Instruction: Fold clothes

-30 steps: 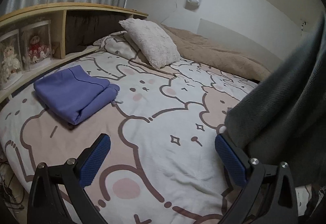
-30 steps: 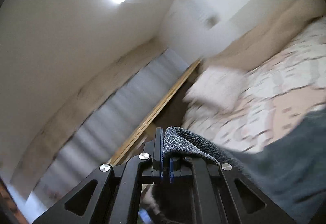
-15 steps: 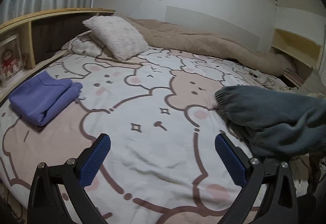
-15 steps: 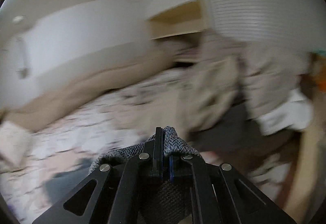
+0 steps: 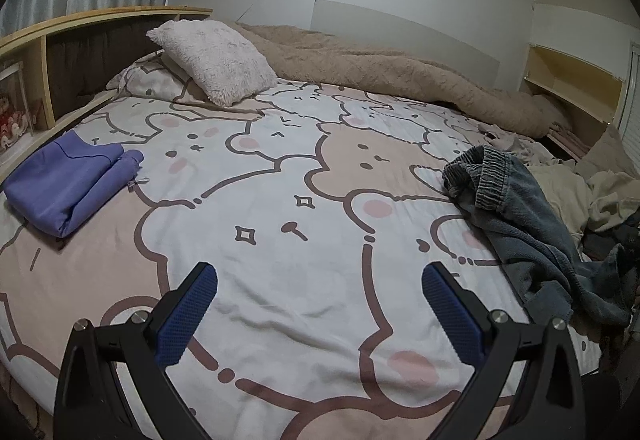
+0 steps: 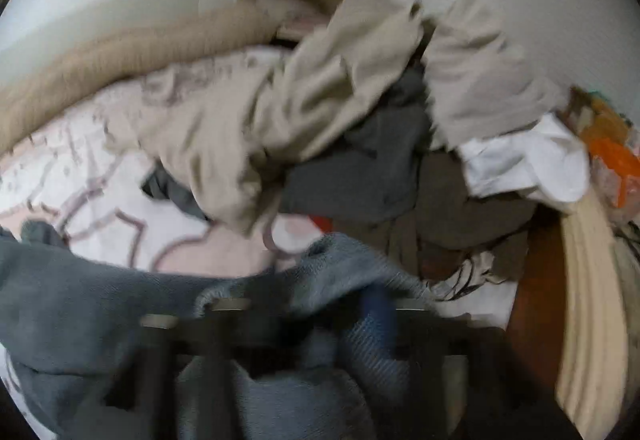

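A grey sweatshirt (image 5: pixel 520 224) lies crumpled on the bed's right side, its ribbed cuff toward the middle. My left gripper (image 5: pixel 320 300) hangs open over the bear-print sheet (image 5: pixel 280 199) with nothing between its blue pads. A folded purple garment (image 5: pixel 68 183) rests at the left edge. The right wrist view is blurred. There my right gripper (image 6: pixel 304 320) points down at the grey sweatshirt (image 6: pixel 80 280). Its jaws are opening, with the cloth loose between the spread fingers.
A pile of unfolded beige, dark and white clothes (image 6: pixel 320 111) sits at the bed's right end (image 5: pixel 600 195). A fluffy pillow (image 5: pixel 216 59) and a tan blanket (image 5: pixel 400 75) lie along the wall. A wooden headboard shelf (image 5: pixel 100 23) runs on the left.
The grey sweatshirt came down from hanging at the right and now lies on the bed. My right gripper swung from the ceiling down toward the clothes pile and its jaws parted.
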`<state>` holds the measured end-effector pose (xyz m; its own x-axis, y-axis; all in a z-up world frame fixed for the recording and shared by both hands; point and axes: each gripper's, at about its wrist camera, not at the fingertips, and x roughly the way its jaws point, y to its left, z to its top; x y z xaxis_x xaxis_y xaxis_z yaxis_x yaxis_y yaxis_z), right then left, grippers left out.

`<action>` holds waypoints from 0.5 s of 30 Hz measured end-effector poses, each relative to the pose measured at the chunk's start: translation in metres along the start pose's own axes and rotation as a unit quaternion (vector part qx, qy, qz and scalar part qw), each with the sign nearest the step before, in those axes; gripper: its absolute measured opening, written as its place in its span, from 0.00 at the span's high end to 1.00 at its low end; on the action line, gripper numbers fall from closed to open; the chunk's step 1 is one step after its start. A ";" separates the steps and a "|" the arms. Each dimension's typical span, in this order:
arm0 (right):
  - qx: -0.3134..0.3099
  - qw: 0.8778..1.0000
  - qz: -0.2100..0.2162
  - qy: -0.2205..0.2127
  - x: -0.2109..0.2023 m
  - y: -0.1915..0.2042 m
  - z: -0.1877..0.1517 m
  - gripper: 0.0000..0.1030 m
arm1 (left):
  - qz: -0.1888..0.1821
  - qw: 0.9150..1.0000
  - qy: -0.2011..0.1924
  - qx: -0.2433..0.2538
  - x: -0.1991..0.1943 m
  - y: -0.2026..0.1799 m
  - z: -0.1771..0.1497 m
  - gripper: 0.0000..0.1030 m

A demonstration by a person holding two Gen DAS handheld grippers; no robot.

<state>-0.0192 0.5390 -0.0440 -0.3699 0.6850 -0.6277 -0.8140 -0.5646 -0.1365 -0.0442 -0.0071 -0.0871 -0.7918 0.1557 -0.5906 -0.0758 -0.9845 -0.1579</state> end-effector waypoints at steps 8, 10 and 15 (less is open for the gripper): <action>-0.180 0.952 -0.041 -0.242 -0.149 0.088 -0.016 0.15 | -0.008 1.000 0.008 -0.014 0.007 0.009 -0.001 0.00; -0.208 0.945 0.136 -0.211 -0.170 0.117 -0.027 0.15 | -0.013 1.000 0.010 -0.020 0.007 0.012 -0.001 0.00; -0.382 0.874 0.225 -0.200 -0.167 0.231 -0.084 0.16 | -0.024 0.999 0.007 -0.034 0.003 0.020 -0.001 0.00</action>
<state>-0.1082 0.2559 -0.0353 -0.8269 0.3344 -0.4521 -0.0656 -0.8558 -0.5131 -0.0476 -0.0265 -0.0929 -0.7799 0.2046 -0.5916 -0.0719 -0.9681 -0.2399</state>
